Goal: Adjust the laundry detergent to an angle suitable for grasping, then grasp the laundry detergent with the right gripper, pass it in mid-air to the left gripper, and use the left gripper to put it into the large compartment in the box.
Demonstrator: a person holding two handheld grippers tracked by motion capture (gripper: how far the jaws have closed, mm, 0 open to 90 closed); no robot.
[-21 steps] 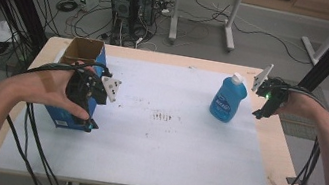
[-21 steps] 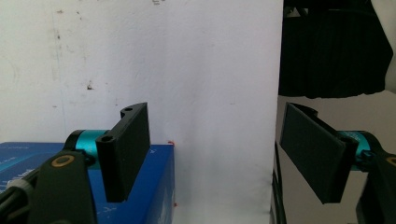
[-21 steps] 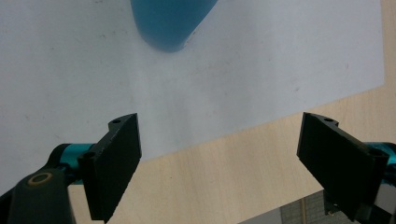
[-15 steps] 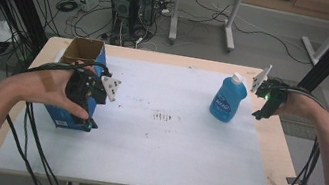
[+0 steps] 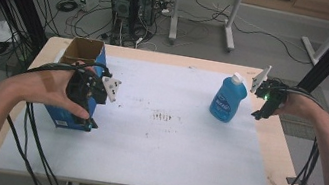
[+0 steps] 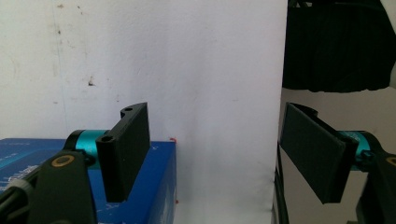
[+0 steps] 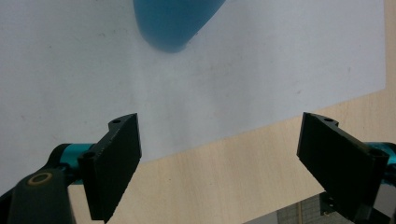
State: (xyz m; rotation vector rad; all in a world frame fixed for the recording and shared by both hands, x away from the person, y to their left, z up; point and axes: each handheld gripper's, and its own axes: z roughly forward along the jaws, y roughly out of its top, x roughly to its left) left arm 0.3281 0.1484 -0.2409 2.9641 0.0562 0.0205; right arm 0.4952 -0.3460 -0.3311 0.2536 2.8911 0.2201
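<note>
**Both grippers spread, nothing grasped yet**

Left gripper hovers over the blue box, jaws spread wide with nothing between them. Right gripper waits beside the blue bottle, jaws also apart. Work has barely begun, by my reading. Box: rigid cardboard, open top, at the white mat's left edge. Bottle: smooth translucent plastic, white cap, upright.
</note>
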